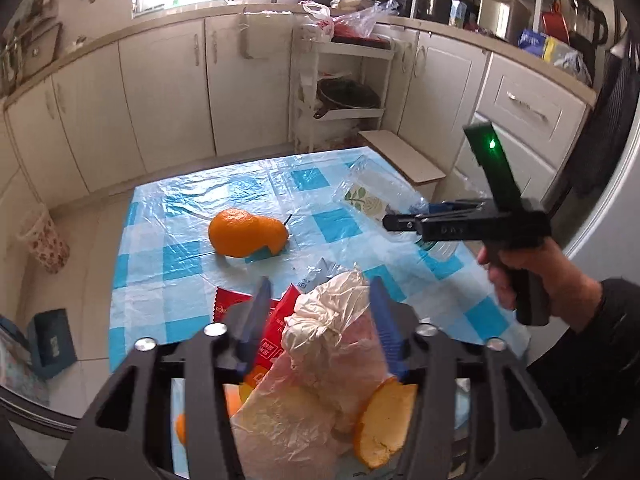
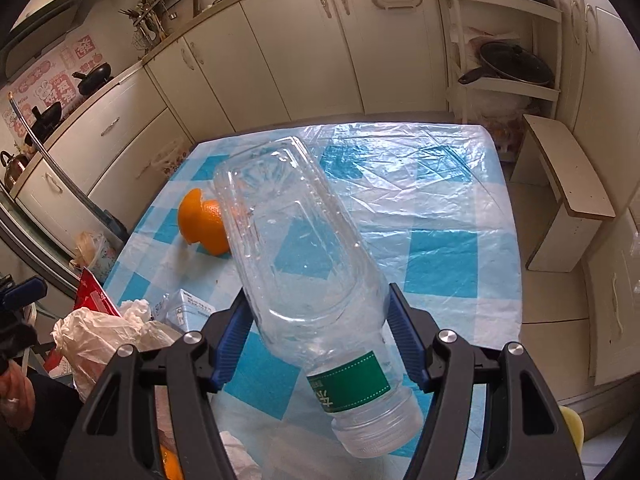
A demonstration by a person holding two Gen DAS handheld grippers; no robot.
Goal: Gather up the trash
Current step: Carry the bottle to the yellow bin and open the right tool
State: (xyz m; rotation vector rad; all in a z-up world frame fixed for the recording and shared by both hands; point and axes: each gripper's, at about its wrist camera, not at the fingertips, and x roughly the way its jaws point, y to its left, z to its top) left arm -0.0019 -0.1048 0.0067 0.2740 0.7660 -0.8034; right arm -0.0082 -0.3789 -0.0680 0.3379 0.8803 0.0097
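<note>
Currently I'm gripping the clear bottle [image 2: 316,280] in the right gripper [image 2: 320,340], jaws clamping its body, cap end hanging low toward the camera above the desk [image 2: 440,208]. Left gripper [image 1: 320,312] is standing open around a crumpled plastic bag [image 1: 320,332], pads not visibly pressing. Risk: the bottle is sitting skewed and slick, so it could be pivoting out. Orange peel [image 1: 248,232] is lying mid-desk. Pile under the left jaws is cut off; no bin visible.
</note>
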